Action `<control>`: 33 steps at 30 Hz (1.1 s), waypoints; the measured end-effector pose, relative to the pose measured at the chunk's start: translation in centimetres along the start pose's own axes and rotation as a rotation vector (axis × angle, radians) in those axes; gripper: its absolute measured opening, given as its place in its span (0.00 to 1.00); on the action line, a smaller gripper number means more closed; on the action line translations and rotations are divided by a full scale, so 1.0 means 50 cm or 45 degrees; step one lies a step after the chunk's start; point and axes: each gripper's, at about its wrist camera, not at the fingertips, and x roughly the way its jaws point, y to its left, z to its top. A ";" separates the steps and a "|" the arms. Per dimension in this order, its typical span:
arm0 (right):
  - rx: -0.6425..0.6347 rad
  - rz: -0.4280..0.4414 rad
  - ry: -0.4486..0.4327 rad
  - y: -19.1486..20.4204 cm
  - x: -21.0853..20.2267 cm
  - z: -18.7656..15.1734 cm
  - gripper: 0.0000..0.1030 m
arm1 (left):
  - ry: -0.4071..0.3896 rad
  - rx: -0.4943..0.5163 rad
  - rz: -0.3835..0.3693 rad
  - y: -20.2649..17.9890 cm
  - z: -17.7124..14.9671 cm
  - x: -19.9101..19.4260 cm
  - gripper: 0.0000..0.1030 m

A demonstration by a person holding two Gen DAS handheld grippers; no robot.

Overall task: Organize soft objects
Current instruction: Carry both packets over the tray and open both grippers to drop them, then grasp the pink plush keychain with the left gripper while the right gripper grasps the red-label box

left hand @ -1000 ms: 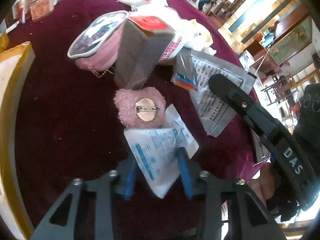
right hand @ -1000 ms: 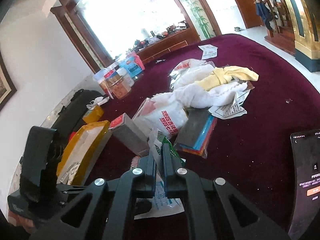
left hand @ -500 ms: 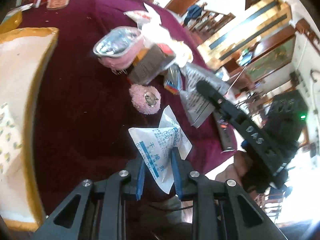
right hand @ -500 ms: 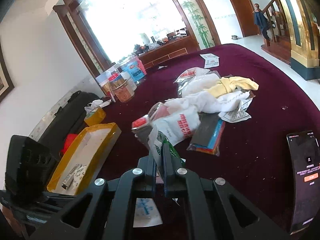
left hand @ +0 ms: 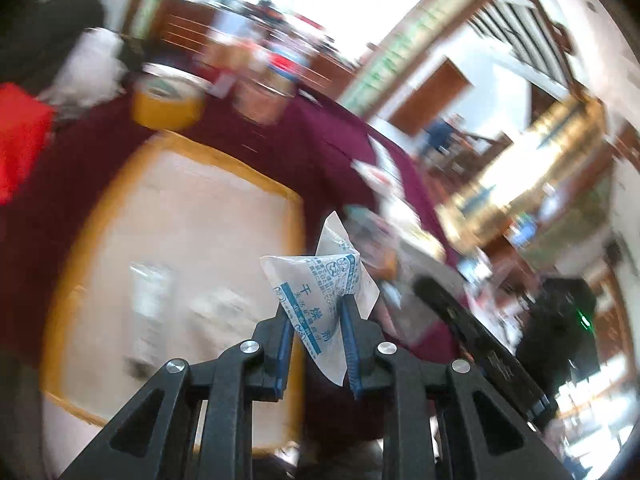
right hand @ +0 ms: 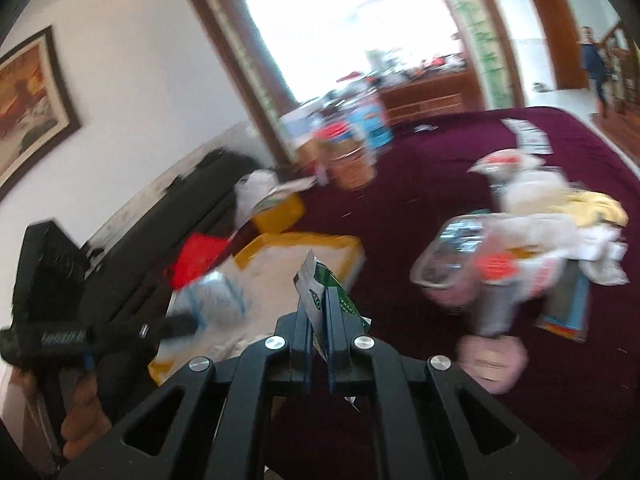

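My left gripper (left hand: 316, 320) is shut on a white desiccant packet with blue print (left hand: 320, 280) and holds it in the air at the right edge of a yellow-rimmed tray (left hand: 296, 216). The tray (right hand: 348, 246) holds a couple of pale packets (left hand: 148, 304). My right gripper (right hand: 318, 308) is shut on a green and white sachet (right hand: 316, 292), held above the table near the tray. In the right wrist view the left gripper (right hand: 176, 324) shows with its packet (right hand: 218, 300) over the tray. Both views are blurred.
A pile of cloths, bags and a pink pouch (right hand: 532, 248) lies on the maroon tablecloth (right hand: 420, 200) to the right. A pink fluffy piece (right hand: 492, 360) lies near it. Jars (right hand: 348, 152) and a yellow tub (left hand: 168, 108) stand at the far edge. A red object (right hand: 198, 256) sits left of the tray.
My left gripper lifted the desiccant packet off the cloth and swung left to the tray. My right gripper, still holding the sachet, also swung left toward the tray.
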 end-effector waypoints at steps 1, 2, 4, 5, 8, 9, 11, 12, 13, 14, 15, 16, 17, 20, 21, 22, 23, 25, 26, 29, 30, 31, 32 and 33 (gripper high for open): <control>-0.018 0.027 0.028 0.019 0.024 0.003 0.05 | -0.020 -0.021 0.044 0.019 0.012 0.004 0.22; -0.036 0.043 0.055 0.036 0.047 0.006 0.05 | -0.025 -0.040 0.069 0.037 0.024 0.008 0.22; -0.072 0.054 0.103 0.068 0.091 0.009 0.05 | -0.023 -0.081 0.108 0.080 0.046 0.034 0.22; -0.091 0.058 0.122 0.084 0.115 0.011 0.05 | -0.017 -0.101 0.134 0.097 0.051 0.045 0.22; -0.144 0.048 0.183 0.122 0.192 0.021 0.05 | 0.024 -0.149 0.180 0.135 0.071 0.090 0.22; -0.158 0.044 0.202 0.131 0.215 0.023 0.05 | 0.058 -0.168 0.193 0.149 0.074 0.111 0.22; -0.174 0.024 0.257 0.142 0.266 0.027 0.05 | 0.084 -0.180 0.225 0.169 0.076 0.131 0.22; -0.188 0.023 0.278 0.148 0.286 0.025 0.05 | 0.105 -0.183 0.240 0.177 0.074 0.141 0.22; -0.200 0.009 0.289 0.152 0.302 0.023 0.05 | 0.120 -0.182 0.243 0.178 0.073 0.144 0.22; -0.221 -0.009 0.296 0.158 0.318 0.018 0.05 | 0.132 -0.190 0.248 0.181 0.075 0.154 0.22; -0.244 -0.019 0.305 0.162 0.331 0.014 0.05 | 0.146 -0.196 0.274 0.184 0.073 0.158 0.22; -0.265 -0.034 0.323 0.165 0.343 0.005 0.05 | 0.157 -0.191 0.302 0.183 0.071 0.160 0.22; -0.279 -0.044 0.339 0.164 0.350 -0.002 0.05 | 0.177 -0.182 0.329 0.181 0.069 0.165 0.22; -0.317 -0.055 0.381 0.170 0.369 -0.018 0.07 | 0.227 -0.161 0.364 0.174 0.069 0.177 0.25; -0.326 -0.058 0.386 0.171 0.371 -0.021 0.09 | 0.232 -0.153 0.382 0.172 0.067 0.177 0.27; -0.343 -0.068 0.398 0.176 0.374 -0.026 0.12 | 0.233 -0.144 0.401 0.171 0.064 0.175 0.33; -0.354 -0.081 0.406 0.179 0.378 -0.030 0.19 | 0.229 -0.142 0.397 0.170 0.065 0.173 0.35; -0.366 -0.090 0.412 0.181 0.381 -0.042 0.33 | 0.228 -0.151 0.363 0.169 0.058 0.168 0.47; -0.361 -0.090 0.421 0.179 0.382 -0.047 0.40 | 0.225 -0.154 0.341 0.163 0.053 0.161 0.57; -0.305 -0.033 0.397 0.168 0.359 -0.050 0.52 | 0.160 -0.146 0.393 0.141 0.040 0.131 0.76; -0.296 -0.028 0.381 0.167 0.348 -0.050 0.57 | 0.130 -0.135 0.400 0.134 0.033 0.118 0.77; -0.290 -0.017 0.365 0.164 0.332 -0.049 0.59 | 0.106 -0.134 0.401 0.128 0.027 0.105 0.77; -0.282 0.000 0.350 0.160 0.316 -0.049 0.62 | 0.087 -0.140 0.407 0.122 0.023 0.095 0.77; -0.264 0.032 0.321 0.151 0.290 -0.048 0.63 | 0.051 -0.146 0.416 0.115 0.015 0.080 0.77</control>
